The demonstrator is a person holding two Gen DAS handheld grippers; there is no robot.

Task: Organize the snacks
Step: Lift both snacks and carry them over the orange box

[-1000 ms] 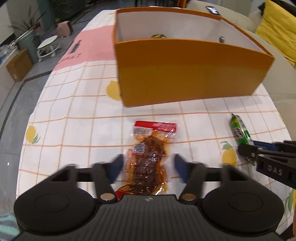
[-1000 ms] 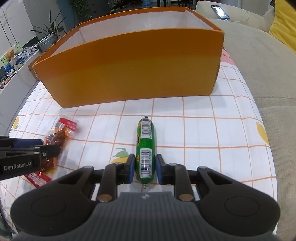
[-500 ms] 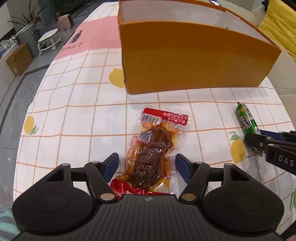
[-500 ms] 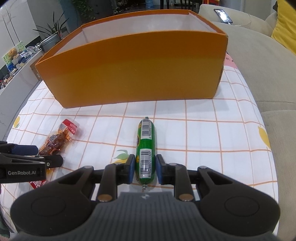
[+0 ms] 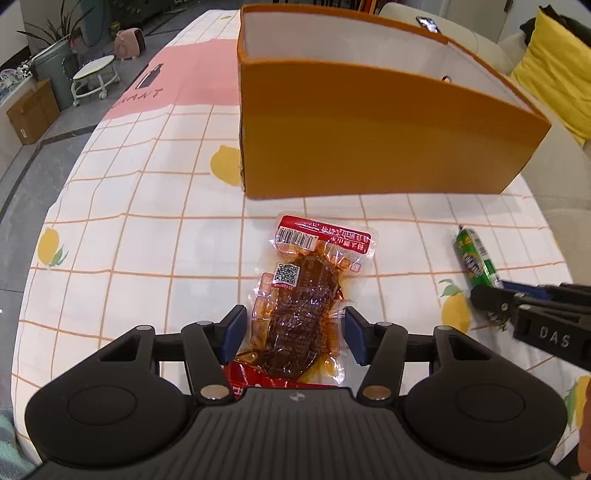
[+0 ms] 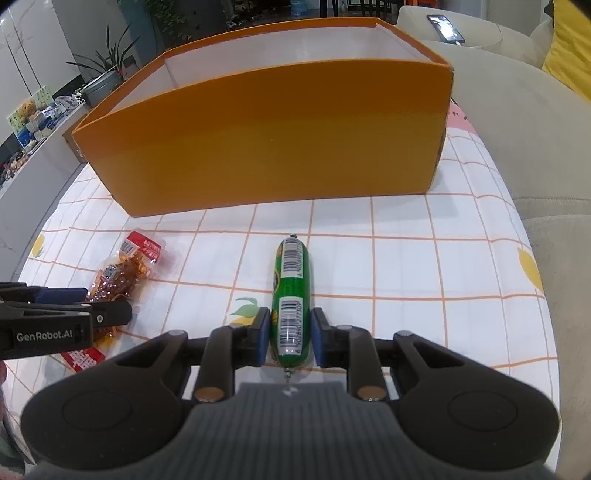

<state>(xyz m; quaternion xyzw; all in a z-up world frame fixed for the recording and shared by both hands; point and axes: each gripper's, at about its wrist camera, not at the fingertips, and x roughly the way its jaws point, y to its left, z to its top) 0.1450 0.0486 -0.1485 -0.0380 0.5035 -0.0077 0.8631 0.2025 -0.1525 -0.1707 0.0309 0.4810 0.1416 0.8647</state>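
A clear vacuum pack of brown meat snack (image 5: pixel 301 299) with red ends lies on the checked tablecloth. My left gripper (image 5: pixel 291 332) is open, its blue pads on either side of the pack's near half. The pack also shows in the right wrist view (image 6: pixel 122 273). A green sausage stick (image 6: pixel 291 295) lies on the cloth, and my right gripper (image 6: pixel 290 338) is shut on its near end. The sausage shows in the left wrist view (image 5: pixel 474 258) too. A large orange box (image 5: pixel 369 122), open on top with white inside, stands just beyond both snacks.
The tablecloth (image 5: pixel 129 221) is white with an orange grid and lemon prints. A beige sofa (image 6: pixel 517 110) with a yellow cushion runs along the right; a phone (image 6: pixel 445 33) lies on it. The table edge drops to the floor at left, where a stool (image 5: pixel 94 77) stands.
My left gripper has moved forward and lower over the meat pack, so its pads now flank the pack. My right gripper stays shut on the sausage, hardly moved.
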